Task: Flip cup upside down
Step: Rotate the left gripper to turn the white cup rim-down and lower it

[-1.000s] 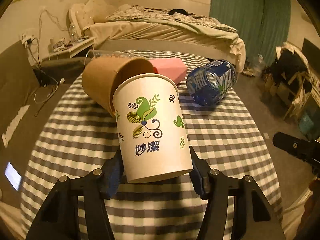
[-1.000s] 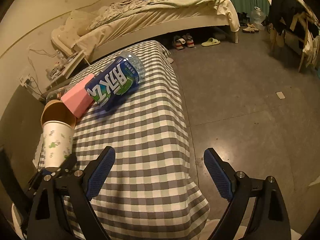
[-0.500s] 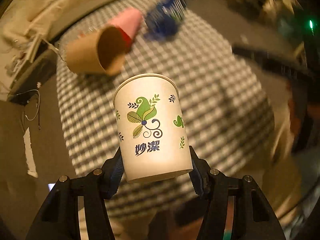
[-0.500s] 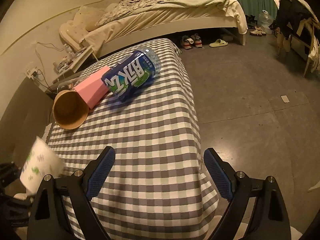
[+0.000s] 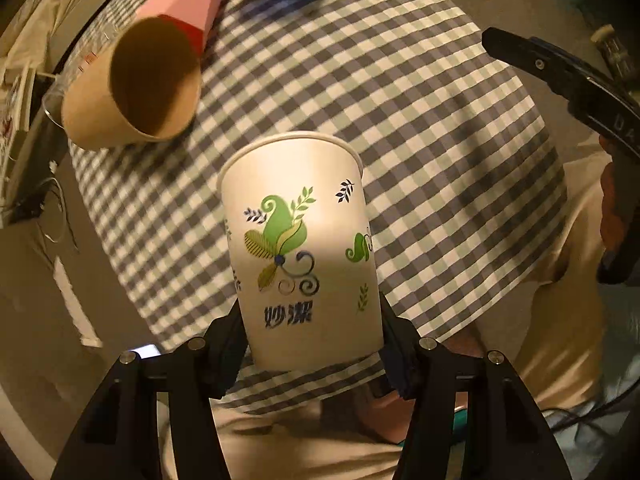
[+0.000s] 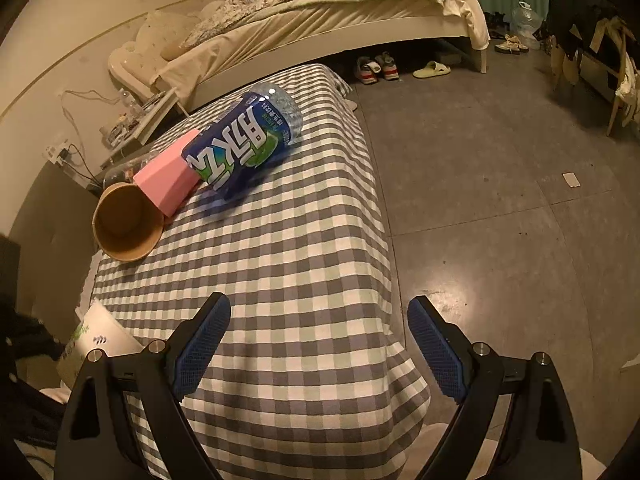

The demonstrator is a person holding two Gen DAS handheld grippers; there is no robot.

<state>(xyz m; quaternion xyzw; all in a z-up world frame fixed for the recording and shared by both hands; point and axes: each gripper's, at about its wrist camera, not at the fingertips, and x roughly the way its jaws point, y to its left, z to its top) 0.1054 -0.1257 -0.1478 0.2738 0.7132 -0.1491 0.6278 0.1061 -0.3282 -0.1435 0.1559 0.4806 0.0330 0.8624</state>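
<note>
My left gripper (image 5: 310, 344) is shut on a white paper cup (image 5: 300, 252) printed with green leaves, gripped near its base. It holds the cup in the air above the checked tablecloth (image 5: 420, 128), mouth pointing down toward the cloth. The cup also shows at the left edge of the right wrist view (image 6: 96, 340), tilted. My right gripper (image 6: 316, 352) is open and empty over the table's near right edge; it shows in the left wrist view too (image 5: 560, 76).
A brown paper cup (image 5: 132, 88) lies on its side at the table's left, also seen in the right wrist view (image 6: 128, 224). A pink box (image 6: 168, 176) and a blue water bottle (image 6: 244, 144) lie behind it. A bed (image 6: 320, 20) stands beyond.
My left gripper lifted the white cup off the table and tipped it forward, so the view now looks down on the cloth. My right gripper stayed open and shifted slightly.
</note>
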